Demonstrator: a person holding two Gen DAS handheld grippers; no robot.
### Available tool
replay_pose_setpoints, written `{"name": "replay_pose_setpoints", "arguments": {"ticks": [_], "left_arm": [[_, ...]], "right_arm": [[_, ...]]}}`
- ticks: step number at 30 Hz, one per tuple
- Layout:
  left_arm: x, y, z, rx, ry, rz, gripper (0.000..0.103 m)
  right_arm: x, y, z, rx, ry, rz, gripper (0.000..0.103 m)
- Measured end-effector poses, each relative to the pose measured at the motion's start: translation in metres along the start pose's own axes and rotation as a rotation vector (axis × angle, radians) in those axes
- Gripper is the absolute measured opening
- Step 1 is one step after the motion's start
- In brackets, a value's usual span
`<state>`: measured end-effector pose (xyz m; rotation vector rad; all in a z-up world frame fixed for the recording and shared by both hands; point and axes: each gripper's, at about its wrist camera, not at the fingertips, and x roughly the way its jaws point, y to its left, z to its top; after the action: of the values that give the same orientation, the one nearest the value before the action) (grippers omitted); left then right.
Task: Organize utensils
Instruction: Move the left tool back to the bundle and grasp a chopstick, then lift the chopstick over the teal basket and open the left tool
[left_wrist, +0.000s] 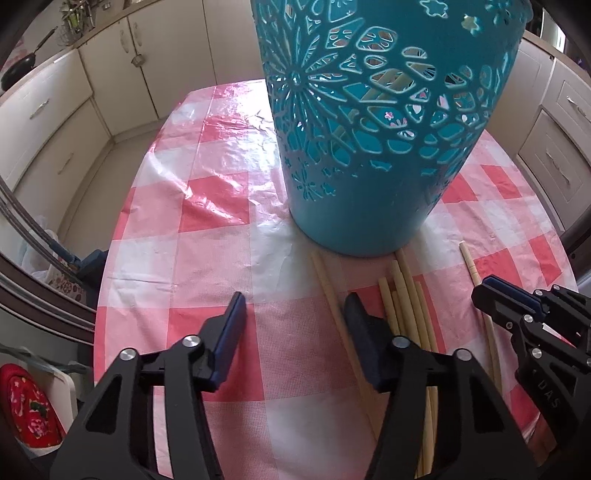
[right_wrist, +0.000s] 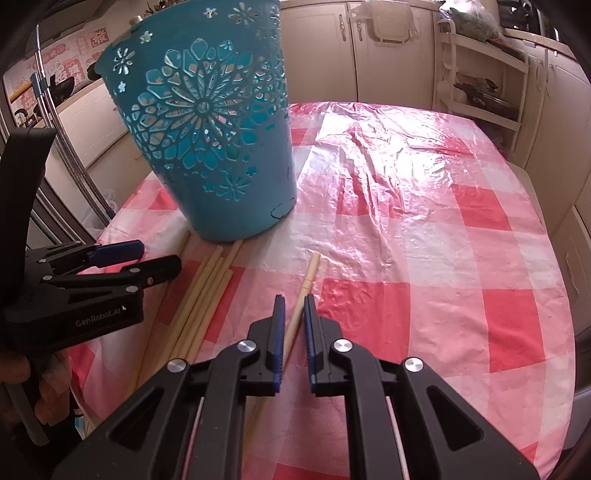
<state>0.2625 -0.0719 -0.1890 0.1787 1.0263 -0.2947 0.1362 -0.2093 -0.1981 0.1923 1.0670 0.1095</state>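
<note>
Desk (right_wrist: 480, 229): covered in a glossy pink-and-white chequered cloth; carries everything listed below.

Teal basket (left_wrist: 369, 129): tall, pierced with flower cut-outs, upright at the near-left part of the desk; through the holes in the left wrist view a few pale sticks show leaning inside, count not readable.

Loose chopsticks (left_wrist: 406, 295): pale bundle lying flat just in front of the basket's foot, long axes running from the basket toward the camera; a separate chopstick (left_wrist: 328, 291) lies a little left of the bundle, same direction.

Single chopstick (right_wrist: 306, 291): apart to the right of the bundle, long axis also pointing toward the basket, far end short of its base.

Right tool (right_wrist: 293, 314): pinching that single chopstick near its middle, pads pressed on either side; the stick still looks flat on the cloth; the basket lies ahead and to the left, so the coming move is judged a lift and a carry up over the rim.

Left tool (left_wrist: 293, 306): half spread, nothing gripped; the separate chopstick runs between its pads, close to the right one; bundle just outside to the right; this tool is the nearer to the basket.
</note>
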Motion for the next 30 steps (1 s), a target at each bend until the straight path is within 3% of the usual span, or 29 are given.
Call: {"name": "replay_pose_setpoints", "arguments": {"ticks": [2, 8, 12, 24, 30], "left_arm": [[-0.002, 0.001, 0.000, -0.001, 0.002, -0.021, 0.026], [-0.003, -0.001, -0.001, 0.016, 0.005, -0.017, 0.024], [-0.004, -0.006, -0.003, 0.035, 0.004, -0.030, 0.010], [-0.012, -0.008, -0.008, 0.047, 0.022, -0.060, 0.005], [-0.048, 0.018, -0.002, -0.027, -0.024, -0.118, 0.005]], "right_arm": [[0.000, 0.001, 0.001, -0.014, 0.012, 0.012, 0.011], [0.002, 0.000, 0.004, -0.004, 0.020, 0.012, 0.011], [0.003, 0.000, 0.004, -0.008, 0.008, 0.007, 0.011], [0.003, 0.009, 0.000, -0.075, -0.023, -0.036, 0.011], [0.003, 0.014, -0.002, -0.111, -0.039, -0.058, 0.011]]}}
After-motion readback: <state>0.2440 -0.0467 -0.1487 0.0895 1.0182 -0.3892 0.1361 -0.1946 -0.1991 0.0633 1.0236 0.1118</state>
